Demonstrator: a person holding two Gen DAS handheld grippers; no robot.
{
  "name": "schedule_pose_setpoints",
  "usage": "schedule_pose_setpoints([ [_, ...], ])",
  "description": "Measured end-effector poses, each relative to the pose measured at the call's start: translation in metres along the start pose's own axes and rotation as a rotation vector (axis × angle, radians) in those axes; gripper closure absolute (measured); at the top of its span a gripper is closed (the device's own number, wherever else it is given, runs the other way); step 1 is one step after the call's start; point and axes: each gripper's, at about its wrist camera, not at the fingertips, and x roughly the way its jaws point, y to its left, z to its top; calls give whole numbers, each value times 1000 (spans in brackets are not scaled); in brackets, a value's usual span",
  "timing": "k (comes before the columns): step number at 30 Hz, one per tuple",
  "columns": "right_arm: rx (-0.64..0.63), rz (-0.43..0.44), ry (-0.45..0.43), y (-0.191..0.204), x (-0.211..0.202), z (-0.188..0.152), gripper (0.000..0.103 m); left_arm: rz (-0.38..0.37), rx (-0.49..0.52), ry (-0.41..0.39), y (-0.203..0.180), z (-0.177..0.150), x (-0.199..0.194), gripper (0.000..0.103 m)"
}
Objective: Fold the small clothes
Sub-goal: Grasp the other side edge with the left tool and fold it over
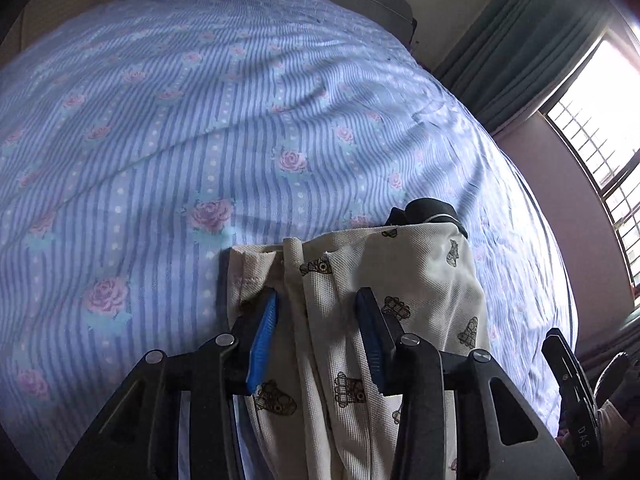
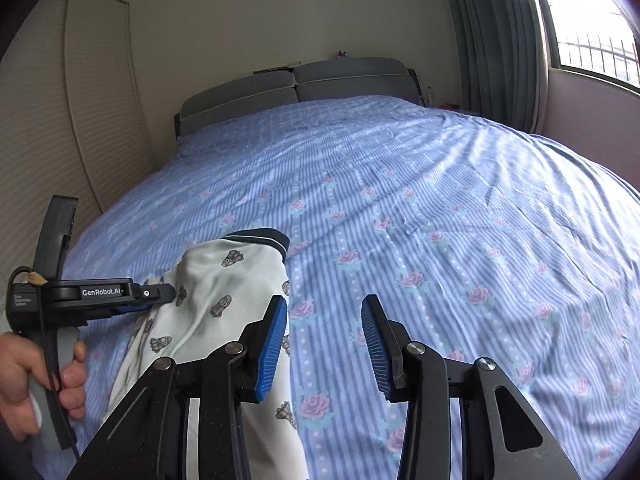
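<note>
My left hand-held gripper [image 1: 316,332] hangs over the cream printed shirt [image 1: 380,280], which lies bunched at the near edge of the bed [image 1: 200,120], and its jaws sit part-open astride a fold of cloth without pinching it. My right hand-held gripper [image 2: 325,344] is part-open too and empty, just right of the shirt over bare sheet. If I close now I could catch only a loose ridge, and the shirt would slump crooked instead of folding square.
</note>
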Motion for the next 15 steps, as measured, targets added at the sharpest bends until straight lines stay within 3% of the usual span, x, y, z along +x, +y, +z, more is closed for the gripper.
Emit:
schedule_pose_setpoints([
  [4,27,-13,14,-13,8,-1,63,-46,-68,-13,9,4,1,67],
  [7,48,-20,27,-22,12,-3,63,-74,-103,-4,11,5,1,87],
  [15,65,-31,37,-34,8,-2,63,10,-49,-62,-3,3,-16,92],
])
